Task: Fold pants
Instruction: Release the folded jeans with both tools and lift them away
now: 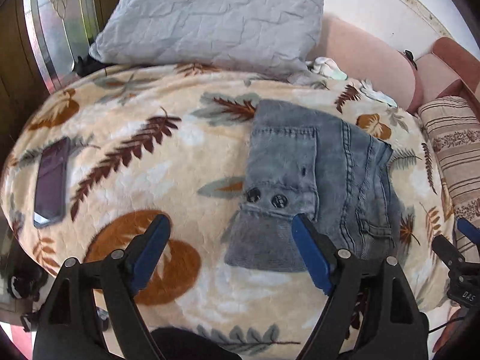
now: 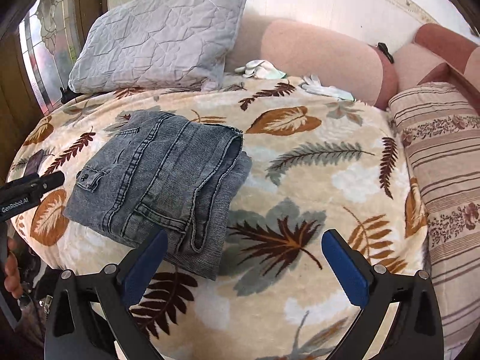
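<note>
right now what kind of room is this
Likely a bedroom or a daybed corner at home: a leaf-print blanket covers the soft surface, a quilted grey pillow leans at its head, and folded grey pants lie on top.

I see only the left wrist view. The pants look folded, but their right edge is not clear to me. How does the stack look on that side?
Observer: In the right wrist view the pants lie in several stacked layers, and the lower layers stick out slightly past the top one.
Operator: And the right gripper? I see only a corner of it.
Observer: The right gripper is open and holds nothing. It is above the blanket, beside the pants.
</note>
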